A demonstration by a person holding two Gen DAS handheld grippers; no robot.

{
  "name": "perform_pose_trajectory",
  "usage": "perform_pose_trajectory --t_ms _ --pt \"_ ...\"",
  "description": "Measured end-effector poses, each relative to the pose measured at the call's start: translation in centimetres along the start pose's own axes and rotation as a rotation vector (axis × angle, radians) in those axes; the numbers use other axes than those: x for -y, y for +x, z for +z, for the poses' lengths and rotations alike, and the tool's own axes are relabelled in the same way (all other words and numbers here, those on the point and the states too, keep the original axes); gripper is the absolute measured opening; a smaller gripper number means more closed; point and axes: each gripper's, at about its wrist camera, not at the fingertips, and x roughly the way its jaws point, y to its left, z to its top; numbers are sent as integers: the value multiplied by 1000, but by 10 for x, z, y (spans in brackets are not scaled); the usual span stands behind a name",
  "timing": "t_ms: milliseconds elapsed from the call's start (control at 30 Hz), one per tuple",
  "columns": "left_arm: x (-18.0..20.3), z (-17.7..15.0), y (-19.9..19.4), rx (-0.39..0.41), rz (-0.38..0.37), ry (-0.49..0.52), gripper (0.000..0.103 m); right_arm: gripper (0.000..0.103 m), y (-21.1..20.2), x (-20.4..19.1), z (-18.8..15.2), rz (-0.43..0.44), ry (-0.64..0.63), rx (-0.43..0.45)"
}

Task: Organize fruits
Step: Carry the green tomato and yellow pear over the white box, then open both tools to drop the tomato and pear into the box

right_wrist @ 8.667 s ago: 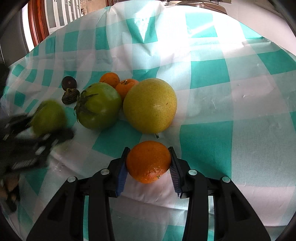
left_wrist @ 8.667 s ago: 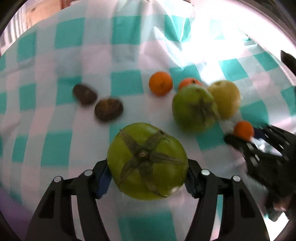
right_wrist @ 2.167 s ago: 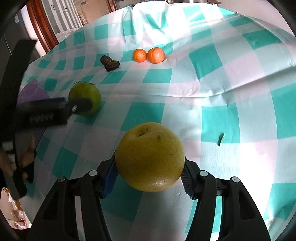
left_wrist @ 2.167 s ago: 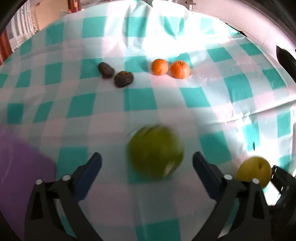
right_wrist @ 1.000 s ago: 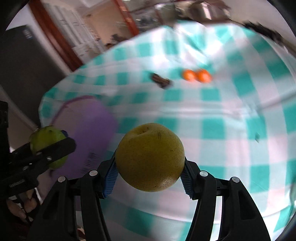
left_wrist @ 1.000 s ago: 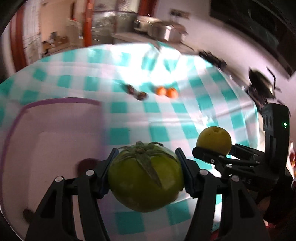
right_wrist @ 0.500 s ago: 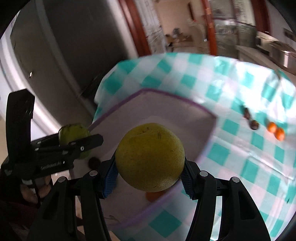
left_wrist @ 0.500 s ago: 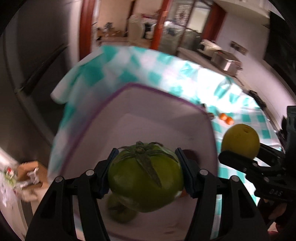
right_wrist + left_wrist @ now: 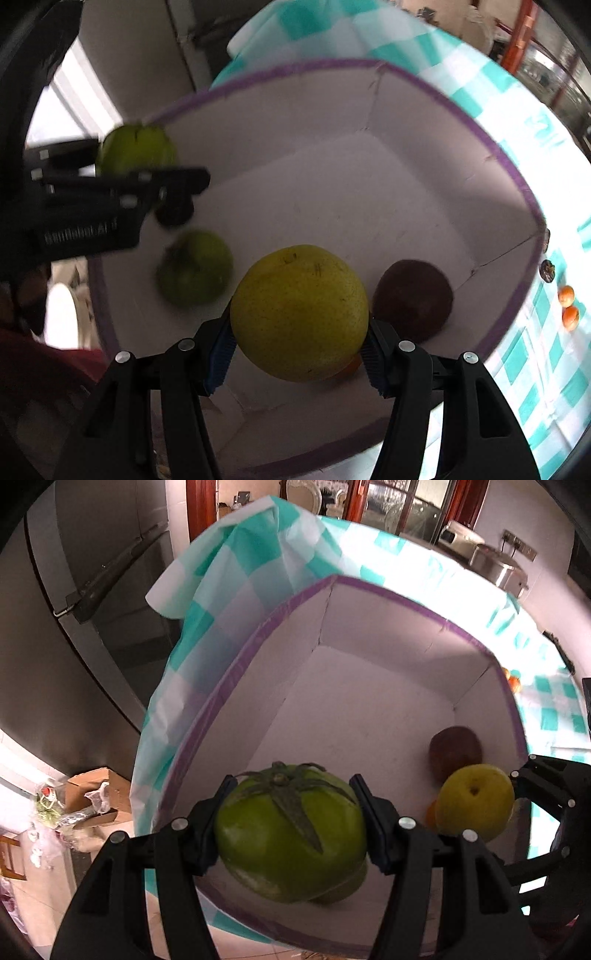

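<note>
My left gripper [image 9: 291, 827] is shut on a green tomato [image 9: 290, 830] and holds it over the near end of a white box with a purple rim [image 9: 388, 598]. My right gripper [image 9: 299, 350] is shut on a yellow pear [image 9: 299, 312] over the same box [image 9: 424, 85]. Inside the box lie a second green tomato [image 9: 194, 273], a dark red fruit [image 9: 413, 299] and an orange partly hidden under the pear [image 9: 351, 365]. The pear [image 9: 474, 803] and right gripper also show at the right of the left wrist view.
The box sits on a table with a teal and white checked cloth [image 9: 229, 590]. Two small oranges [image 9: 569, 306] and a dark fruit [image 9: 547, 269] lie on the cloth beyond the box. A dark fridge [image 9: 92, 590] and floor clutter [image 9: 74, 801] are to the left.
Both grippers have carried their fruit from the table over to the box and now hang lower, closer to its inside. Both grips are unchanged.
</note>
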Motion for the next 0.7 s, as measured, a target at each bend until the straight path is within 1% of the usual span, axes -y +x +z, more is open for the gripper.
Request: perform_pose_trajectory --t_ms 67,267,367,500,533,600,667,700 --pt "5 -4 2 0 18 45 62 58 6 -5 -3 -29 -39 -15" --pt "15 -9 12 8 78 149 62 58 14 -10 -7 -65 -77 -40" --pt "21 -12 15 16 94 184 63 58 14 -11 -10 -76 -88 -49" --pt "23 -16 16 51 118 193 64 58 15 -16 -11 -79 -82 -43" --pt "23 -16 15 62 125 189 68 59 15 -16 -10 -80 -82 -40" --pt "20 -18 13 82 142 169 68 59 14 -16 -13 -81 -75 -36" --pt "19 -17 12 93 143 155 69 59 13 -14 -14 -80 -77 -36" --pt "19 -17 12 97 140 150 71 59 12 -14 -16 -80 -79 -33"
